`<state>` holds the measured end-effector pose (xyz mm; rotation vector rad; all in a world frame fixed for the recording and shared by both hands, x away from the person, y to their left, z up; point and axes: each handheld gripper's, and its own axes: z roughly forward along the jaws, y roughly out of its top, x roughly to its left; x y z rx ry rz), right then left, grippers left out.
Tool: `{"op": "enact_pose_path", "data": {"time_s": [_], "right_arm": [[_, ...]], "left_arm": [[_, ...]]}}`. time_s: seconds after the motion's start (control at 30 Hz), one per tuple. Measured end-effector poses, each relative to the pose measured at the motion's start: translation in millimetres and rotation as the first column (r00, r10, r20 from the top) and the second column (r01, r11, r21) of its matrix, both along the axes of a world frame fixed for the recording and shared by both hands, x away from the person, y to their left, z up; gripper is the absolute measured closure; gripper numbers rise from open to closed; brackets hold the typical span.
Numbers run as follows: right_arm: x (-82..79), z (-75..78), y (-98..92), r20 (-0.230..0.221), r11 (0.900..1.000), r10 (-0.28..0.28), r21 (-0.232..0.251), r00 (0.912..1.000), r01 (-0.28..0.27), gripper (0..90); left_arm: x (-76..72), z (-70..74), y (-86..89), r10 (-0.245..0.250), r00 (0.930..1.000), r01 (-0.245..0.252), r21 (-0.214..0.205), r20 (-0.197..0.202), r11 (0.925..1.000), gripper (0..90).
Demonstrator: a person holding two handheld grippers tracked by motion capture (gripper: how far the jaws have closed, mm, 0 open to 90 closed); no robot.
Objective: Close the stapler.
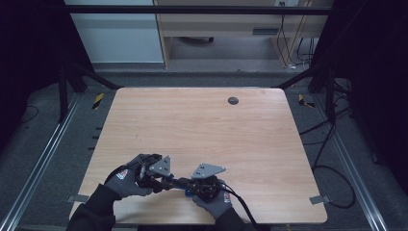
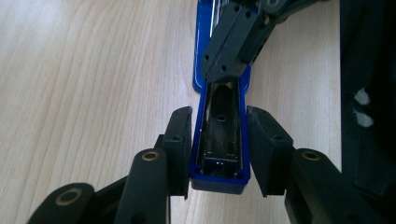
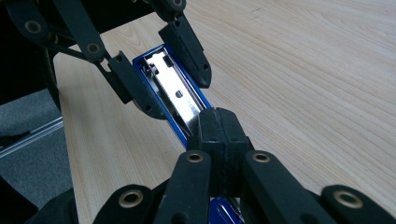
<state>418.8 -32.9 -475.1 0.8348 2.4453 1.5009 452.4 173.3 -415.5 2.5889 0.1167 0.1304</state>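
Pale wood grain runs across the bench [image 1: 202, 130], bare apart from the work at its near edge, with dark floor and cabling beyond. At the centre of that work, the left gripper [image 2: 219, 147] has its jaws set either side of the end of a blue stapler [image 2: 219, 140]: one pad lies against the blue side wall, the other stands just clear of it, so the jaws bracket the body rather than clamp it (a loose guide, by the look of it). The right gripper [image 3: 219, 123] has its jaws fully closed together, their tips resting on the shiny metal staple channel [image 3: 175, 91] inside the opened stapler; whether anything thin is nipped between them cannot be told. This arrangement probably serves to steady the stapler from one end while the closed tips press or probe in the channel from the other.

The stapler lies flat on the bench near its front edge, between the two gloved hands, the left hand [image 1: 126, 179] and the right hand [image 1: 214, 202]. Its long axis runs from one gripper to the other, roughly parallel to that front edge, open channel facing up.
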Motion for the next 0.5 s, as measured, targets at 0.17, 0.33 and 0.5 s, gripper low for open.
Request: {"op": "enact_pose_path", "data": {"time_s": [0.17,0.33,0.5], "right_arm": [[-0.3,-0.4,0.8,0.000,1.0000,-0.001,0.001,1.0000,0.001,90.0],[-0.1,-0.5,0.7,0.002,1.0000,-0.001,-0.001,1.0000,0.001,90.0],[0.0,0.0,0.6,-0.001,1.0000,0.000,-0.003,1.0000,0.000,90.0]], "left_arm": [[-1.7,11.6,4.0,0.025,0.9995,-0.024,-0.067,0.021,0.9975,60.9],[-1.2,22.2,11.8,0.061,0.9968,-0.055,-0.126,0.050,0.9905,58.4],[1.1,28.6,25.0,0.176,0.9808,-0.154,-0.219,0.084,0.9635,55.6]]}}
